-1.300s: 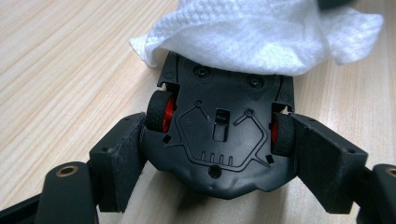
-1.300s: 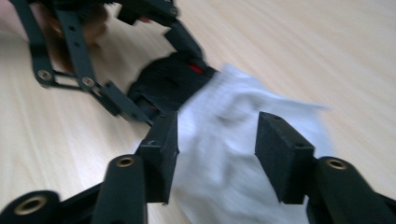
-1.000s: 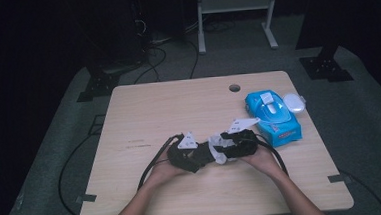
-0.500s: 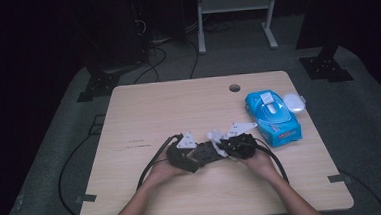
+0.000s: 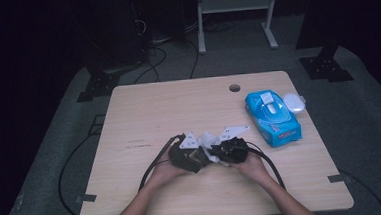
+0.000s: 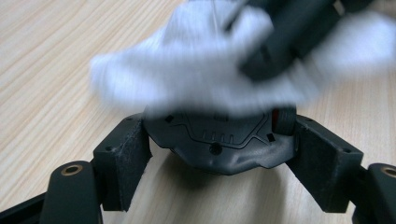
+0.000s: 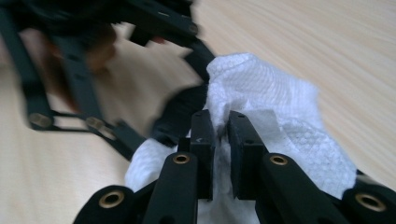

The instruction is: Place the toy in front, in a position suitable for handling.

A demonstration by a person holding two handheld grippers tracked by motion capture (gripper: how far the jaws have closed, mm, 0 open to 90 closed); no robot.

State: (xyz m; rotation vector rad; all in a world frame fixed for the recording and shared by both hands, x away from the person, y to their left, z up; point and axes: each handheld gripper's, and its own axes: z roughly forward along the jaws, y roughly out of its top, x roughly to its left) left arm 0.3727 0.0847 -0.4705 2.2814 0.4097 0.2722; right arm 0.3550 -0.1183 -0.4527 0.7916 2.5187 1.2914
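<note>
In the left gripper view, my left gripper (image 6: 219,156) is shut on a dark, rounded plastic object (image 6: 212,135), one jaw pressing on each side. A white wipe (image 6: 196,74) lies blurred over the top of that object. My right gripper (image 7: 222,133) has just been closing its jaws and is shut on the wipe (image 7: 261,88), pinching a fold of it. From above, the left gripper (image 5: 187,157) and the right gripper (image 5: 230,151) meet tip to tip at the table's front middle, with the wipe (image 5: 208,140) between them.
A blue pack of wipes (image 5: 272,118) lies at the right of the wooden table (image 5: 168,109), with a white oval lid (image 5: 294,102) beside it. A cable hole (image 5: 234,88) sits near the far edge. Cables trail from both grippers toward the front edge.
The right gripper has edged left against the left gripper, and the wipe is now bunched between the two. The left hand has stayed put.
</note>
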